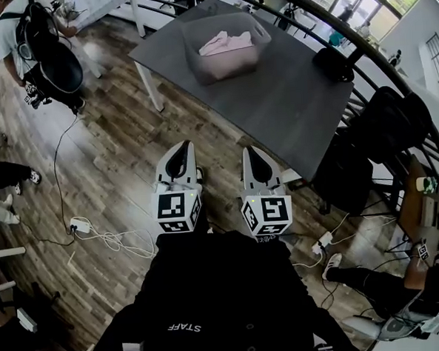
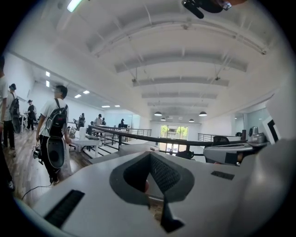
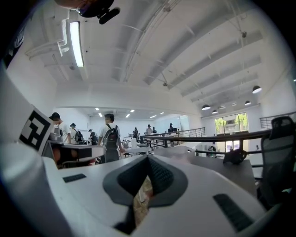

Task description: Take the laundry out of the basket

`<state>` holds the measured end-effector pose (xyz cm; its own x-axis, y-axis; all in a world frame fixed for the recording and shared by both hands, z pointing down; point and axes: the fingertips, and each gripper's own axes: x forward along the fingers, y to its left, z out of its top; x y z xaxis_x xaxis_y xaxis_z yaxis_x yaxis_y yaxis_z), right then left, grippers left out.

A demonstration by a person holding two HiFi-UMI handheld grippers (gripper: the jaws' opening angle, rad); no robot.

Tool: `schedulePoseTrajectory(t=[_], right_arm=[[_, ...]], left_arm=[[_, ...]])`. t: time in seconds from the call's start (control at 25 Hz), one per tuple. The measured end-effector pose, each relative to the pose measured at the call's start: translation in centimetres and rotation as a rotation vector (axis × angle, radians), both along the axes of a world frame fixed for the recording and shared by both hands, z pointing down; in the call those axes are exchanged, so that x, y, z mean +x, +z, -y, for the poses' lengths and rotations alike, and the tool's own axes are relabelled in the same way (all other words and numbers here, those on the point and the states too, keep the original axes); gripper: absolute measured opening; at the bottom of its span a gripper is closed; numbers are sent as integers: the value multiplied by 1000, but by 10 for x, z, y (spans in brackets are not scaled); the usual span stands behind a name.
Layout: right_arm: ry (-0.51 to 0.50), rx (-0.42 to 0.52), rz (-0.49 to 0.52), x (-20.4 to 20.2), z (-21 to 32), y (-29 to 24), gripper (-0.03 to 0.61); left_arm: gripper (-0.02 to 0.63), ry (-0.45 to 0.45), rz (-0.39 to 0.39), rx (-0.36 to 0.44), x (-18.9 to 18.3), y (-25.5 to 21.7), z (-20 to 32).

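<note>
Your left tongs [image 1: 181,147] and right tongs [image 1: 250,151] are clenched, empty; laundry [image 1: 225,43] lies in the basket [image 1: 228,69] by the desk's [image 1: 297,107] far edge.

Head view looks down, gripper views level, sharing table [image 1: 297,107].

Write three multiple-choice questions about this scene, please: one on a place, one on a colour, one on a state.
1. Where does the basket stand? A on the floor; B on the grey table; C on a chair.
2. What colour is the laundry inside it? A blue; B black; C pink.
3. How do the jaws of the right gripper stand? A together, empty; B wide apart; C closed on cloth.
Answers: B, the head view shows it on the tabletop; C, pale pink cloth lies inside; A, its own view shows them meeting, nothing held.
</note>
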<state>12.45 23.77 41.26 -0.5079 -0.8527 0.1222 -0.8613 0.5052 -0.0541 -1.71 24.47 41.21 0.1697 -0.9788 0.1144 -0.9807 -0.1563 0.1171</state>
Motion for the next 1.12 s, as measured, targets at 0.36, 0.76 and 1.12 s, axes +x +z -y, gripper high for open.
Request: schedulePoseTrajectory(t=[0.36, 0.76, 1.12], right_arm=[[34, -15, -28, -38, 123, -2, 14], [101, -76, -43, -71, 265, 11, 14], [131, -132, -69, -90, 348, 21, 14]], left_arm=[[2, 62, -25, -16, -30, 1, 128], [2, 147, -36, -86, -51, 17, 269], [3, 200, -47, -127, -63, 26, 356]])
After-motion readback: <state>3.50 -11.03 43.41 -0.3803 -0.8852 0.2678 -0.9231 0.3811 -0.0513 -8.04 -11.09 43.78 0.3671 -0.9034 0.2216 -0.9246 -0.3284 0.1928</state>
